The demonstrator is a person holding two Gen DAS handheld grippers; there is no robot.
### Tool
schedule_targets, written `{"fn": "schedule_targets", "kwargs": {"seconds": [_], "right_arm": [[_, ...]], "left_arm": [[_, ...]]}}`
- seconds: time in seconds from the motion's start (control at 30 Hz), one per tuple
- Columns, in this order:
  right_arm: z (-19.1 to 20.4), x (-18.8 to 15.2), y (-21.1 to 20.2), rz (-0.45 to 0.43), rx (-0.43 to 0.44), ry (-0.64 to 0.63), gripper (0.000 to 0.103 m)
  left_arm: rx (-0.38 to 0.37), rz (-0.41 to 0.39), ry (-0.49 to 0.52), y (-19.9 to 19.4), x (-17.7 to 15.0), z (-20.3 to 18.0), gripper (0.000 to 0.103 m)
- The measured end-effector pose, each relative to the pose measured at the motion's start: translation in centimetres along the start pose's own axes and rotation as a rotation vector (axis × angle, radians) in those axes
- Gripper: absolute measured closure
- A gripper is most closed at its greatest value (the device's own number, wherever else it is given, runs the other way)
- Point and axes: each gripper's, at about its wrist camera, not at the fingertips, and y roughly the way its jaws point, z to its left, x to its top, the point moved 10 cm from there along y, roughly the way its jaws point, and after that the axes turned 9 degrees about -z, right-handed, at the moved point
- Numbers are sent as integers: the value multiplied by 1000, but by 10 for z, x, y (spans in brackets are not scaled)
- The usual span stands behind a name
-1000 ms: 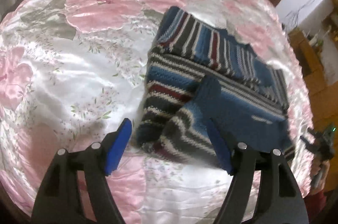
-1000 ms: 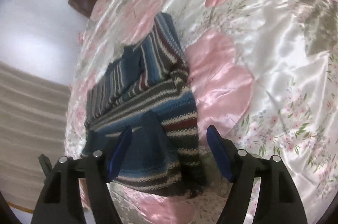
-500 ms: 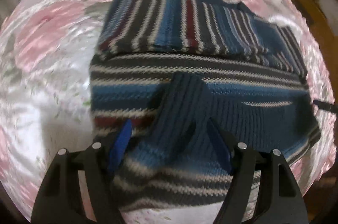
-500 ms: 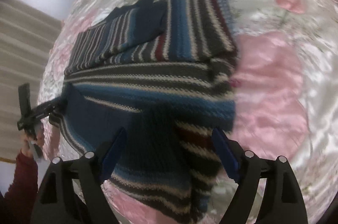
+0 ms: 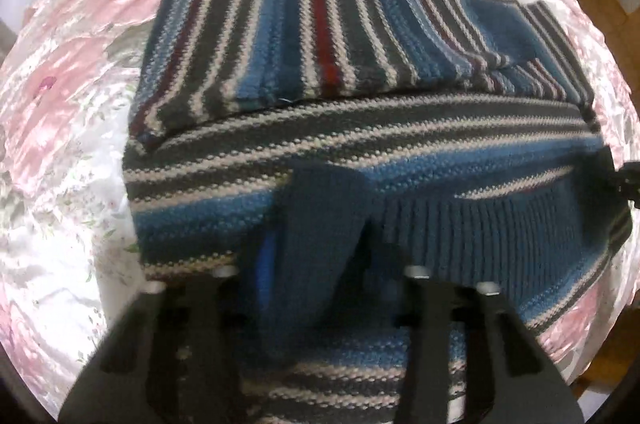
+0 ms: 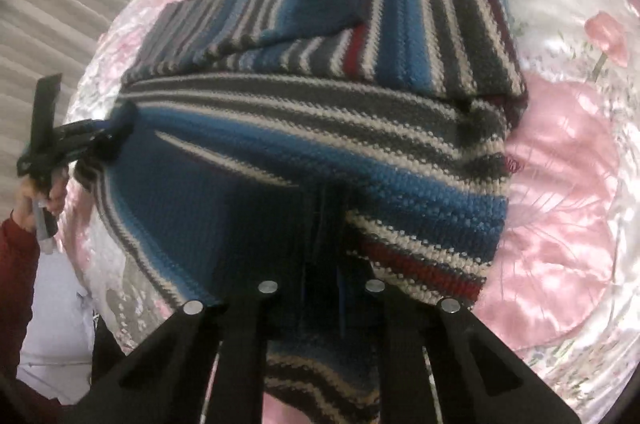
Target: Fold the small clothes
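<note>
Your left claw is clenched on a raised fold of the striped sweater, its two fingers narrowed against a ridge of dark blue ribbed knit that stands up between them. Your right claw is likewise clamped on the sweater's near edge, fingers drawn close with a pinch of dark blue knit between them.

Ahead of both claws the sweater lies partly folded on the pink floral satin bedspread, a sleeve laid across its far part with stripes running away from you, the body's stripes running crosswise nearer the fingers.

In the right wrist view your left hand, in a red sleeve, grips its tool at the sweater's far-left corner. No containers are visible.
</note>
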Motion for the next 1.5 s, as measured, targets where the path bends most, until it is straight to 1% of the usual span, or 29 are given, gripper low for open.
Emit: {"fn": "schedule_targets", "kwargs": {"seconds": [0.07,0.13,0.23,0.3,0.33,0.4,0.43,0.47,0.53,0.57,0.67,0.8,0.9,1.0,1.13,1.2,1.27,1.33,1.4,1.5], "right_arm": [[3,3,-9,-20,7,2,92],[5,7,-18,-47,18,5,92],[7,10,-28,-83,35,19,92],[4,4,-23,-71,13,26,92],[2,1,-18,-58,3,31,92],[-6,-12,-1,-11,-19,61,93],[-7,-14,4,-2,-24,70,93],[-8,-16,7,-3,-21,81,93],[-8,-12,2,-27,-7,95,93],[-6,-6,-6,-53,10,95,93],[1,14,-33,-118,43,86,93],[7,48,-65,-209,53,71,93],[6,77,-78,-264,46,75,93],[-1,112,-81,-301,28,96,93],[-16,160,-75,-338,-11,118,93],[-22,181,-69,-355,-26,125,93],[-33,201,-58,-358,-49,139,93],[-44,217,-46,-352,-73,155,93],[-54,226,-35,-342,-97,166,93],[-69,239,-14,-319,-134,171,93]], "left_arm": [[-17,-23,-19,-7,3,1,88],[-16,-54,-10,-16,5,-1,93],[-45,-118,-29,-33,7,-4,94],[-50,-145,-38,-37,2,-5,94],[-46,-143,-34,-36,-2,-5,94],[-27,-110,-17,-24,-15,-4,95],[-23,-96,-20,-18,-19,-4,95],[-25,-92,-31,-15,-21,-3,95],[-35,-119,-48,-21,-15,-3,95],[-45,-156,-51,-32,-5,-4,95],[-65,-222,-49,-58,18,-7,95],[-55,-319,-40,-88,53,-8,95],[-34,-368,-47,-95,84,-6,95],[-11,-400,-65,-95,116,-4,95],[32,-423,-85,-82,159,-2,95],[57,-427,-96,-69,180,2,95],[85,-433,-84,-57,197,4,95],[103,-439,-63,-47,210,2,95],[105,-436,-52,-34,222,0,95],[120,-401,-34,-8,232,0,95]]}}
